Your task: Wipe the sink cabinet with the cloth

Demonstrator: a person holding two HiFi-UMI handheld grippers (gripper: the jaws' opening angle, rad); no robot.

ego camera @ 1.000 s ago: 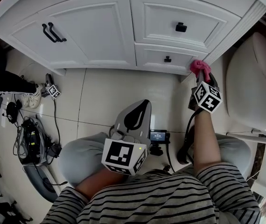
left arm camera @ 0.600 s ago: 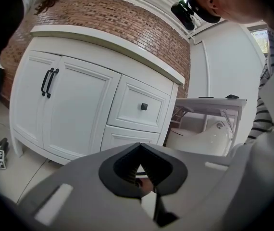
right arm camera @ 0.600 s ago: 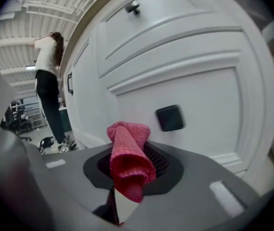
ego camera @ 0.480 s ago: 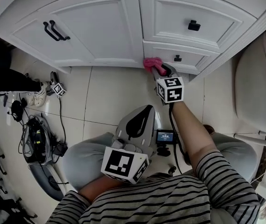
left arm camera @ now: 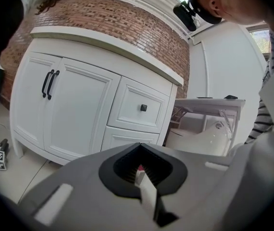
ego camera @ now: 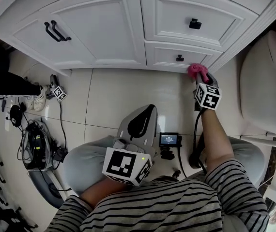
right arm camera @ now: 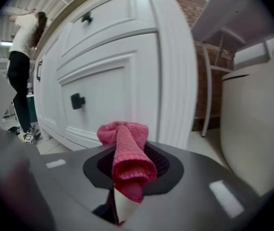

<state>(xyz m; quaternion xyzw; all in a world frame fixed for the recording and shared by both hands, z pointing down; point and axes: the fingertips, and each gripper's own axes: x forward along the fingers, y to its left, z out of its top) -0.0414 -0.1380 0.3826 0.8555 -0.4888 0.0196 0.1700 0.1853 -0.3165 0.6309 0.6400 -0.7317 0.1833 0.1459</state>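
The white sink cabinet [ego camera: 109,33] fills the top of the head view, with a double door on the left and two drawers on the right. My right gripper [ego camera: 202,81] is shut on a pink cloth [ego camera: 196,71], and the cloth is at the cabinet's bottom rail, below the lower drawer [ego camera: 176,57] near the right corner. In the right gripper view the cloth [right arm camera: 126,154] bunches out of the jaws, close to the lower drawer front [right arm camera: 98,100]. My left gripper [ego camera: 140,122] rests over the person's lap, shut with nothing in it, far from the cabinet [left arm camera: 79,109].
A white toilet [ego camera: 266,88] stands just right of the cabinet. Cables, shoes and dark gear [ego camera: 34,144] lie on the tiled floor at the left. A small device with a screen [ego camera: 168,140] sits on the floor between the knees. Another person [right arm camera: 21,57] stands far off.
My right gripper with the pink cloth has swept right along the cabinet's bottom edge, from under the middle back toward the right corner. The left gripper has stayed put.
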